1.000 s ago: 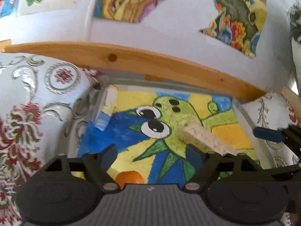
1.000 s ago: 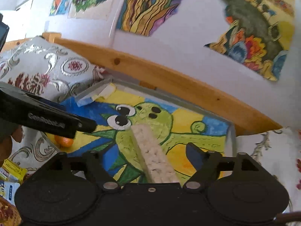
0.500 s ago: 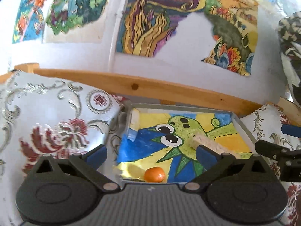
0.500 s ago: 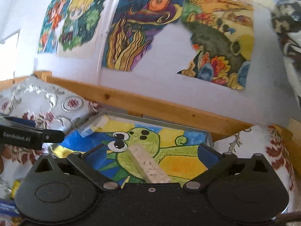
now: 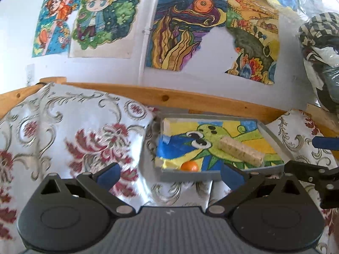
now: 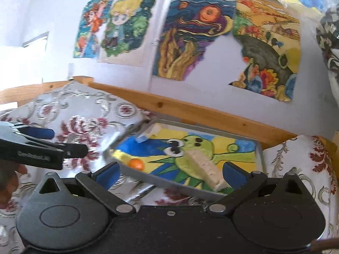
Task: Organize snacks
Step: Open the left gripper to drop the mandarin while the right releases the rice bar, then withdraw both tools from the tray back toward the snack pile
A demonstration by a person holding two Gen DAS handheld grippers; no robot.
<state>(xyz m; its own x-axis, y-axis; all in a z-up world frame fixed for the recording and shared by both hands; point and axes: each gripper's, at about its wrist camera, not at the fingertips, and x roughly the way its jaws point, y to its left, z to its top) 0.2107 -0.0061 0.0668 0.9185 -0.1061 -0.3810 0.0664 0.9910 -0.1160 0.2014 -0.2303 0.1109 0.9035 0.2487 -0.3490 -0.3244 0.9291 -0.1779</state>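
item: shallow grey rectangular tray (image 5: pixel 186 176), its floor lined with a painted sheet showing a green big-eyed creature on blue and yellow. it sits on a white cloth with red and silver floral pattern (image 5: pixel 70 139), close to a pale wooden rail (image 5: pixel 190 100) that runs along the white wall.

contents of tray: one long pale beige crumbly snack bar (image 5: pixel 241 151), lying flat and slantwise across the creature's body toward the tray's right half; one small round orange sweet or fruit (image 5: pixel 189 166), near the tray's front wall, left of the bar and apart from it. in the right wrist view the bar (image 6: pixel 206 170) points toward the camera and the orange piece (image 6: pixel 136 163) lies at the tray's near left edge (image 6: pixel 156 182).

left gripper (image 5: pixel 169 174): black body, blue-padded fingers (image 5: pixel 108 174) spread wide, released, nothing between them; it hovers in front of the tray's near wall, above the cloth. in the right wrist view it enters from the left (image 6: pixel 63 141), over the cloth, beside the tray's left corner.

right gripper (image 6: pixel 170 173): black body, blue-padded fingers (image 6: pixel 233 173) spread wide, released, grasping nothing; it is above the near edge of the tray, with the bar's near end between the finger lines but not touched. in the left wrist view part of it shows at the right margin (image 5: pixel 313 158).

backdrop: several coloured drawings taped to the wall (image 5: pixel 175 27); a checked cloth bundle (image 5: pixel 320 33) at upper right.
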